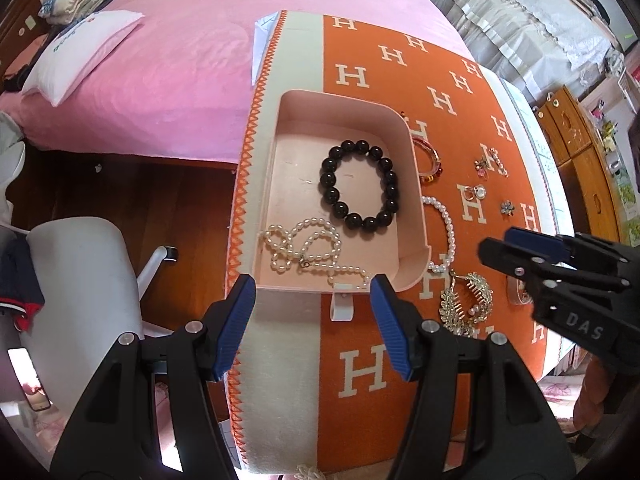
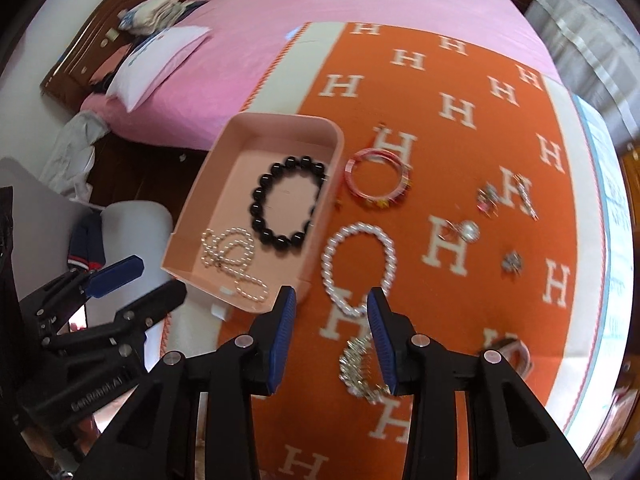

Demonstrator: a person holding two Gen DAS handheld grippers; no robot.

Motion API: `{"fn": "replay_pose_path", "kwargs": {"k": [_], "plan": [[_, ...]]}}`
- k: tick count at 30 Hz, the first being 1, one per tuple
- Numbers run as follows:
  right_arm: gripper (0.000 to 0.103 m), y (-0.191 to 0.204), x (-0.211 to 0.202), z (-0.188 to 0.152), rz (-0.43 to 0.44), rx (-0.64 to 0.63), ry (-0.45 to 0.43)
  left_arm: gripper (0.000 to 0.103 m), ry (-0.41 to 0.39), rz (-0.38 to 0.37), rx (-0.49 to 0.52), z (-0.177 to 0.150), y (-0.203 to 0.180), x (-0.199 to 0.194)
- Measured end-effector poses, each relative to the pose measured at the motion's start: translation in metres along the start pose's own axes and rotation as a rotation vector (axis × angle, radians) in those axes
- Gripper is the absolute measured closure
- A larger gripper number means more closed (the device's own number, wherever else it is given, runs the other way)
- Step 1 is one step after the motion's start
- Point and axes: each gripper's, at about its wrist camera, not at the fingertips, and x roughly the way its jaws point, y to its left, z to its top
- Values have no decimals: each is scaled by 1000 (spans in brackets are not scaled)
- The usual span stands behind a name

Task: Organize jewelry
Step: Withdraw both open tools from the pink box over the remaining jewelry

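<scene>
Inside, glossy black bead bracelet (image 1: 359, 185), smooth pink tray (image 1: 344, 106), knotted pearls (image 1: 304, 246)

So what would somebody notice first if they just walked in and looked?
Probably the bright orange blanket with big white H letters, spread over the table. Next, the pink box on its left part, holding a black bead bracelet and a tangled pearl necklace. More jewelry lies loose to the box's right, like the pearl bracelet.
</scene>
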Motion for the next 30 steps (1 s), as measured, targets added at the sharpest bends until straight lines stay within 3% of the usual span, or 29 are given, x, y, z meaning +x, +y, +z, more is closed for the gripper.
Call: {"fn": "replay_pose_path", "kwargs": {"k": [8,18,30], "plan": [[66,-47,-21,-20,-2,108,-26,46,-26,-4,48,-1,-28,-8],[66,-98,-50,-30,9,98,-67,46,-31,-41,30,3,-70,-11],[65,-166,-54,-64,12,100,-77,46,-7,-17,110,-19,-125,9]]}}
